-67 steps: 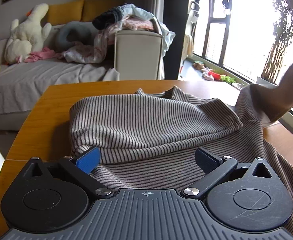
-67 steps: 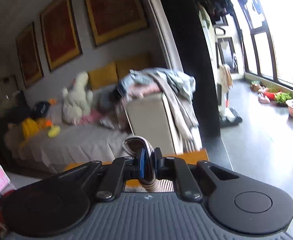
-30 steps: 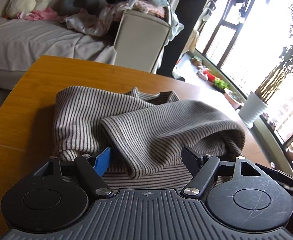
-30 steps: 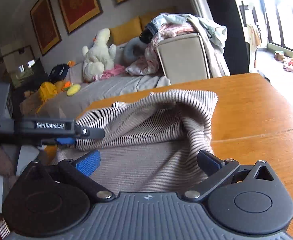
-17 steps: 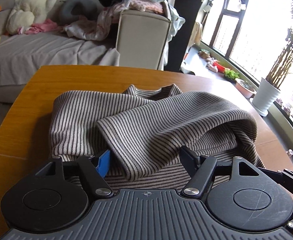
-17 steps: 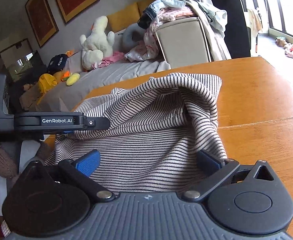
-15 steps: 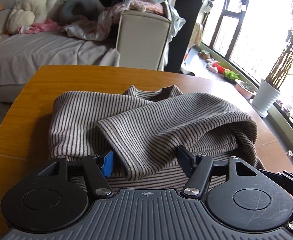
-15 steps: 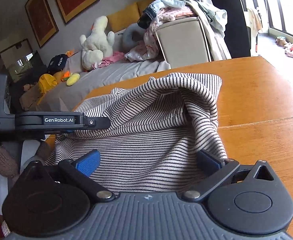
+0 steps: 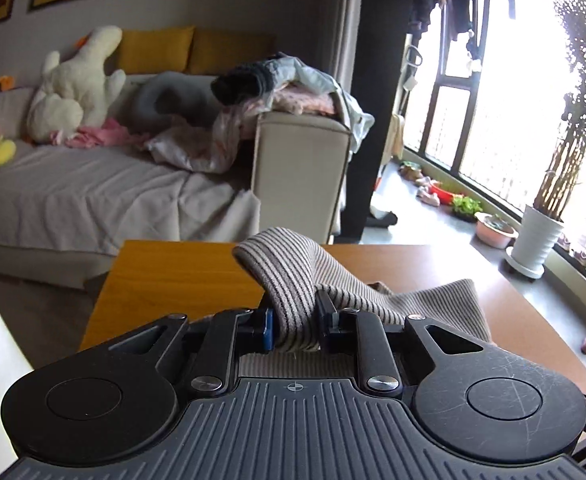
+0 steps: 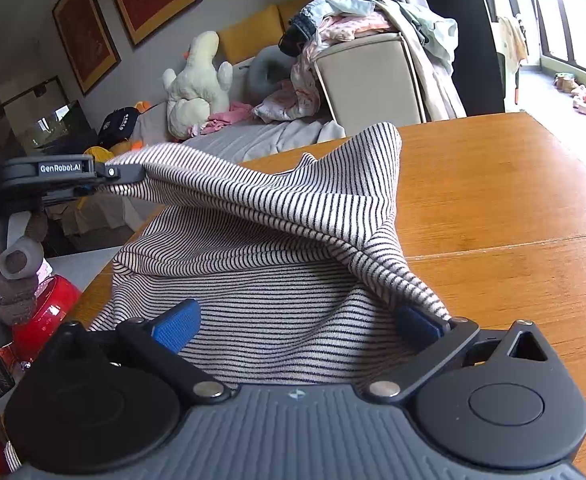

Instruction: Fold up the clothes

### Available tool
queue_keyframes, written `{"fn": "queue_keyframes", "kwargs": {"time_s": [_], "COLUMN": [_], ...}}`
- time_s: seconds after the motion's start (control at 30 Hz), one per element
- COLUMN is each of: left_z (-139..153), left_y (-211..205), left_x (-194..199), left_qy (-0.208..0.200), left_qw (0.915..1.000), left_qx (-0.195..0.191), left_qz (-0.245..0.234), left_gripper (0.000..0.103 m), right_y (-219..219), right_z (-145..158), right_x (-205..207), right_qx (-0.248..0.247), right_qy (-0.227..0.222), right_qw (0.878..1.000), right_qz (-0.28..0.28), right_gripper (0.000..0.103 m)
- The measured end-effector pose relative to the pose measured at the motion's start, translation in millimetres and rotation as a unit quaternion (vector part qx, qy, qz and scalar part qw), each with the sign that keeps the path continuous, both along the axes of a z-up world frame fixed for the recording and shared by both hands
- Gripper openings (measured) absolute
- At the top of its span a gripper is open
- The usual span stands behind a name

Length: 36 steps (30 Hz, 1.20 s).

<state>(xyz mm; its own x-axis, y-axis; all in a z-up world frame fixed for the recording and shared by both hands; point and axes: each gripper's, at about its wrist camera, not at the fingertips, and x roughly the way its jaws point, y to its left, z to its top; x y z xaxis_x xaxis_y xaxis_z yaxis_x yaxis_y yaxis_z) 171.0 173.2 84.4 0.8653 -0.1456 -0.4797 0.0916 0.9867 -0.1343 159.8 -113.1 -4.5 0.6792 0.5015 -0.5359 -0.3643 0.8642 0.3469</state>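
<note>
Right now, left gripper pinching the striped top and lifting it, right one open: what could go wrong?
1. The left gripper holds only a bunched fold of the striped top; it may slip out or drag extra layers, undoing the fold.
2. The right gripper is open with cloth draped over one finger; it could snag as the top rises.
3. Nothing pins the rest to the table, so it may slide towards the near edge.

The striped sweater (image 10: pixel 277 248), cream with thin dark stripes, lies rumpled near the tabletop's (image 10: pixel 505 200) left edge, one bunched fold lifted clear of the rest and stretched taut above its flat lower layer.
</note>
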Motion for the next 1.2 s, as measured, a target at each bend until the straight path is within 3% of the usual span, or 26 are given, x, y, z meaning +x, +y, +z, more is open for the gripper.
{"fn": "queue_keyframes", "kwargs": {"time_s": [0.17,0.3,0.43,0.5,0.57,0.63,0.73,0.77,0.83,0.9,1.0,1.2], "left_z": [-33,-49,-37,-26,-13,-6,-7,-14,-27,-42,-49,-57], "left_y": [16,26,36,42,51,56,47,43,34,31,28,2], "left_x": [-2,-8,-14,-19,-25,-28,-24,-18,-7,1,7,17], "left_qy": [0.054,0.067,0.056,0.043,0.031,0.022,0.022,0.035,0.061,0.089,0.095,0.103], "left_qw": [0.9981,0.997,0.9977,0.9983,0.9991,0.9992,0.9992,0.9989,0.9977,0.9957,0.9951,0.9938], "left_qx": [0.026,0.035,0.026,0.021,-0.009,-0.03,-0.031,-0.027,-0.02,-0.026,-0.029,-0.027], "left_qz": [0.007,0.018,0.027,0.034,0.029,0.018,-0.014,-0.016,-0.022,-0.009,-0.004,-0.029], "left_gripper": [0.026,0.039,0.041,0.04,0.044,0.049,0.05,0.049,0.047,0.047,0.047,0.048], "right_y": [0,1,19,16,13,10,12,14,18,20,23,11], "right_z": [0,2,17,33,52,66,68,64,50,33,9,6], "right_x": [1,2,2,-2,-5,2,22,31,48,59,71,81], "right_qx": [0.0,0.009,-0.064,-0.047,-0.036,-0.029,-0.015,-0.012,0.004,0.006,-0.009,-0.068], "right_qy": [0.002,0.026,0.041,0.019,-0.02,-0.064,-0.086,-0.076,-0.041,-0.019,-0.005,-0.045], "right_qw": [1.0,1.0,0.993,0.993,0.994,0.994,0.996,0.997,0.999,1.0,1.0,0.997], "right_qz": [0.001,0.011,0.089,0.107,0.106,0.078,0.027,0.013,-0.003,-0.007,-0.007,0.016], "right_gripper": [0.103,0.103,0.103,0.103,0.103,0.103,0.102,0.098,0.069,0.05,0.046,0.04]}}
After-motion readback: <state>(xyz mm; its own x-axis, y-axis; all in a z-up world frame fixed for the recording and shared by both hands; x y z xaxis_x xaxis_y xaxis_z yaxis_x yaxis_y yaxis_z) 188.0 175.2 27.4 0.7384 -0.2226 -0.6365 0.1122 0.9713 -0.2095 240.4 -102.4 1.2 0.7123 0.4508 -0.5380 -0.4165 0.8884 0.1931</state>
